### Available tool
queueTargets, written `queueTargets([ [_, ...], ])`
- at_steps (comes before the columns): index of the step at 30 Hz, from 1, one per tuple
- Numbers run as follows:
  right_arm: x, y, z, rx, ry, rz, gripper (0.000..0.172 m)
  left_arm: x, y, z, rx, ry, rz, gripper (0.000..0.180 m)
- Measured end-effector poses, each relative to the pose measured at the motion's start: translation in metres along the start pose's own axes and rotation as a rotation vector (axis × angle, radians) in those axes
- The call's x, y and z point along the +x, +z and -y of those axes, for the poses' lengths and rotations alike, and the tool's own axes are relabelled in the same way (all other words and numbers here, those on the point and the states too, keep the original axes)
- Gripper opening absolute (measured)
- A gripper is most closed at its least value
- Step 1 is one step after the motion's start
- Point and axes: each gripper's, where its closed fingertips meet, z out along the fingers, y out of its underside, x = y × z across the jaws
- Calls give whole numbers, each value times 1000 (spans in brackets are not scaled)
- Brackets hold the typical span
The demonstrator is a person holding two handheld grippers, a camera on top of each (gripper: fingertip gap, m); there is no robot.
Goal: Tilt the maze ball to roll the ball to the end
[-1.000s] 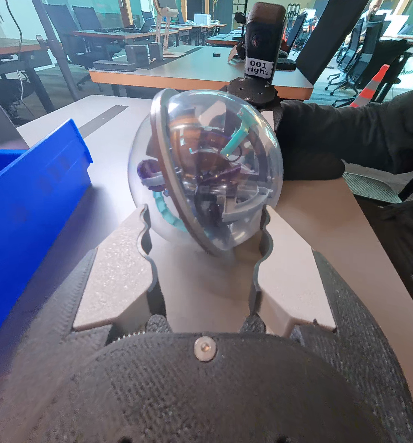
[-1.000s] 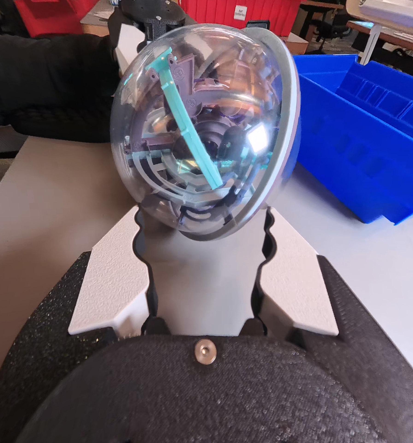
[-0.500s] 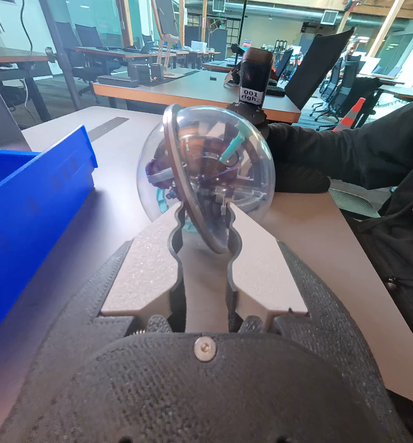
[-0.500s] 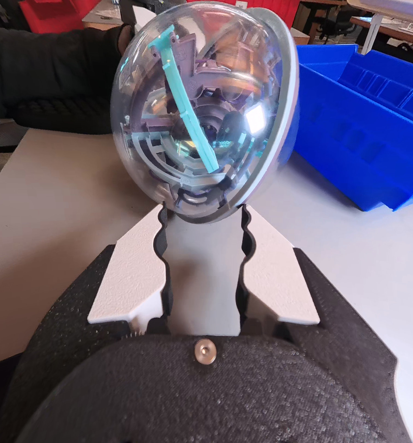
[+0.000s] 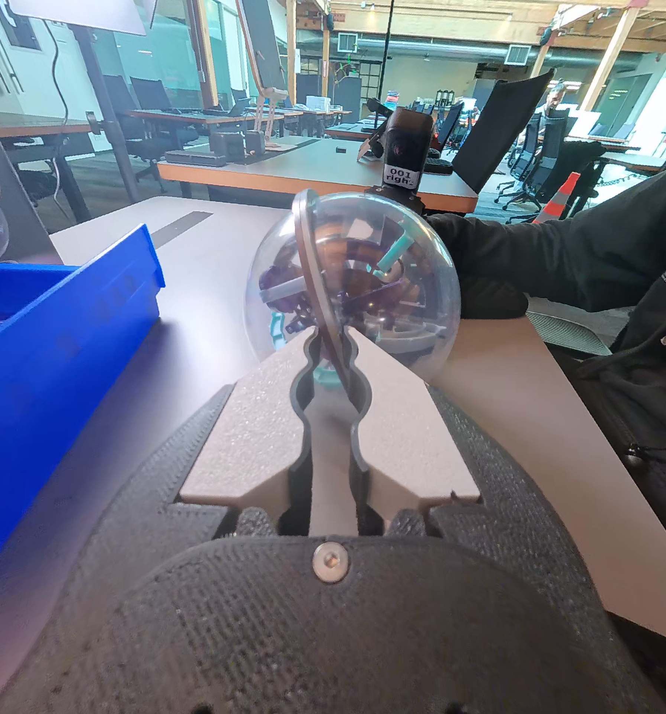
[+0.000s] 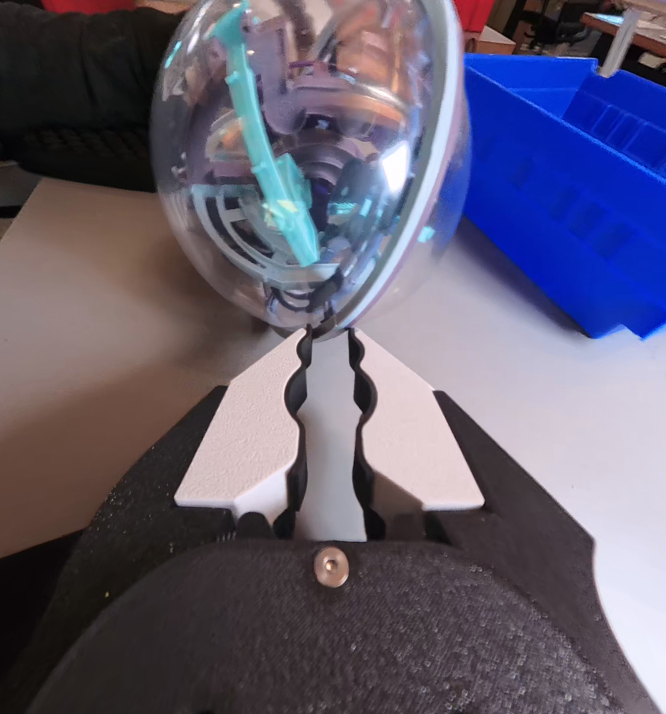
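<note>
Clear hard-plastic sphere, the maze ball (image 5: 352, 293), two glossy half-shells joined at a thin grey rim (image 5: 312, 270) running nearly upright, slightly tilted. Inside: curved grey track rings, teal bar, purple and brown pieces (small rolling ball not made out). Sits over the pale matte table (image 5: 215, 247), between the two tools, bottom close to the tabletop; contact with it not clear.

Left gripper (image 5: 331, 344): grainy light-grey finger blocks with dark wavy rubber pads, rough black textured body behind. Narrow, clamped on the grey rim at the ball's lower near side, both pads against it.

Right gripper (image 6: 328, 335): same build, white fingers (image 6: 273, 371), black wavy pads. Narrow gap, tips pinching the rim edge at the sphere's bottom (frame a bit motion-blurred there).

Around: blue plastic bin (image 5: 53, 320), smooth walls, just beside the ball on the far side from the sleeve; in the right wrist view same bin (image 6: 594, 174) with dividers. Dark sleeve (image 5: 536, 262) behind the ball, plus the other tool's black camera post (image 5: 405, 150). Orange cone (image 5: 559, 201), office chairs and desks well behind. Nothing between tool tips and ball.
</note>
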Motion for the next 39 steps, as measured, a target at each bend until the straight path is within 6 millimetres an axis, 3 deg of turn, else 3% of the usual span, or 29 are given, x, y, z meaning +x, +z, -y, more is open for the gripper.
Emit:
queueTargets([
  [6, 0, 0, -1, -1, -2, -3, 15, 4, 1, 2, 4, 17, -10, 8],
  [18, 15, -7, 16, 63, -150, -171, 7, 9, 1, 10, 40, 52, -12, 11],
  [21, 15, -7, 17, 73, -146, -168, 7, 9, 2, 12, 51, 38, -16, 26],
  [25, 13, -7, 20, 82, -167, -174, 7, 0, 6, 8, 41, 4, 38, 73],
  [29, 13, -8, 24, 98, -187, -185, 7, -1, 14, -1, 1, -13, 45, 87],
  [32, 14, -12, 32, 126, -225, -220, 6, 1, 19, -6, -31, -44, 40, 108],
  [36, 15, -13, 40, 107, -403, -324, 6, 2, 27, -10, -55, -76, 46, 132],
  [39, 13, -14, 49, 70, -621, -433, 7, 1, 27, -3, -14, -142, 42, 137],
])
